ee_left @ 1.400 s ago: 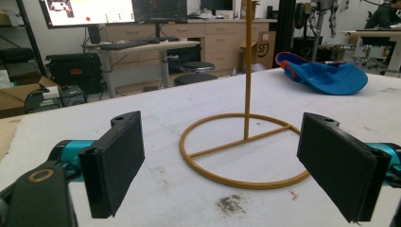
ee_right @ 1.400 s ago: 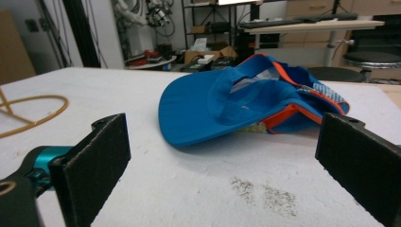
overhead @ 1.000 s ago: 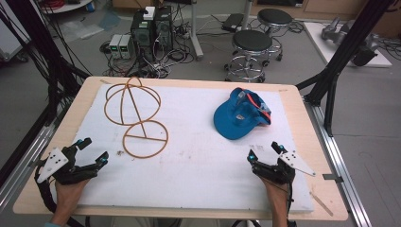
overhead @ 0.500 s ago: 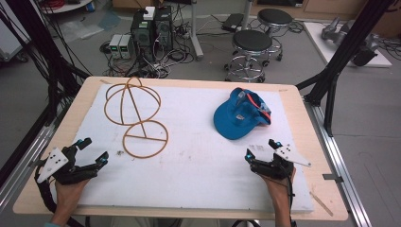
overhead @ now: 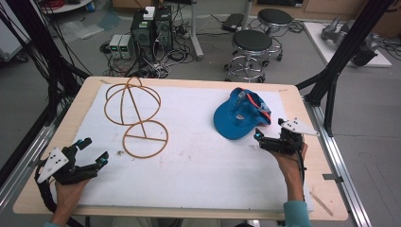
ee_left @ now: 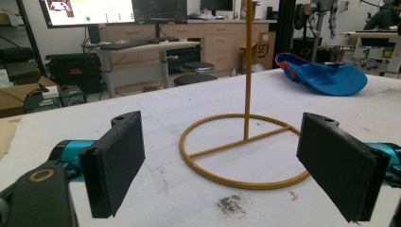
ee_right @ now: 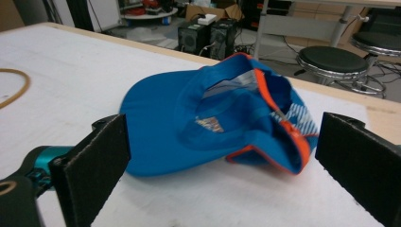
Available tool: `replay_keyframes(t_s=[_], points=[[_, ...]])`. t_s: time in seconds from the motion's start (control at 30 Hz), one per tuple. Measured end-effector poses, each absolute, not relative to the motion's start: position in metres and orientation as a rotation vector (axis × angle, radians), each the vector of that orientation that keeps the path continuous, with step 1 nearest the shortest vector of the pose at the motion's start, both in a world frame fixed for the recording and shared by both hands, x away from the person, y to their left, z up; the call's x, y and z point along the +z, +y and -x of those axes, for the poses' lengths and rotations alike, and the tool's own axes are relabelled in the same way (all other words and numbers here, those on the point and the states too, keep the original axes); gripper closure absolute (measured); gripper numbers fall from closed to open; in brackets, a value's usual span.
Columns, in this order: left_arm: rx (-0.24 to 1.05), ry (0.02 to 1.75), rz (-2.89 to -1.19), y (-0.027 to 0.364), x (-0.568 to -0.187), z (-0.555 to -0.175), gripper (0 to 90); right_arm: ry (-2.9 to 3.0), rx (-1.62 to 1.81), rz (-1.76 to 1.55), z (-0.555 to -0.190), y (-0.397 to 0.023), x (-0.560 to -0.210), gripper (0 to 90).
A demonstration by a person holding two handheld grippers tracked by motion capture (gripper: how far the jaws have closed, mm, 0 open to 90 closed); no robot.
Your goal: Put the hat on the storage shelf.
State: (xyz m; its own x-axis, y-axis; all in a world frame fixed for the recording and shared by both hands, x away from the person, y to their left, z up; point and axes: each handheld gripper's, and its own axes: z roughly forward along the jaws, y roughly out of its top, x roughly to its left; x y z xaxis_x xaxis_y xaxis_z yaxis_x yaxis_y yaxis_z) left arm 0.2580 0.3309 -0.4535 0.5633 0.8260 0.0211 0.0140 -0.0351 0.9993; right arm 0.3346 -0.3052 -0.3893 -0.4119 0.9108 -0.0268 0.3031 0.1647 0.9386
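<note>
Your right gripper (overhead: 259, 138) has moved up to the blue fabric cap with orange trim (overhead: 240, 115); it lies upside down just ahead of the spread, empty fingers. Left gripper (overhead: 92, 152) idles, fingers spread. Grasp is next.

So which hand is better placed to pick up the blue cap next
The right. Its tongs are open and sit just short of the blue cap, which lies between the jaws in the right gripper view. The left tongs, also open, face the wire stand across the table.
</note>
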Motion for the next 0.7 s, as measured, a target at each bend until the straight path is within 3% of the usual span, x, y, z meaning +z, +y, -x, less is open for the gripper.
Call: replay_keyframes(t_s=[0.7], points=[[0.770,0.758,-1.476,0.330,-0.453,-0.258,16.2,1.985,1.229,-1.254,-0.420,-0.333,-0.363,4.5]])
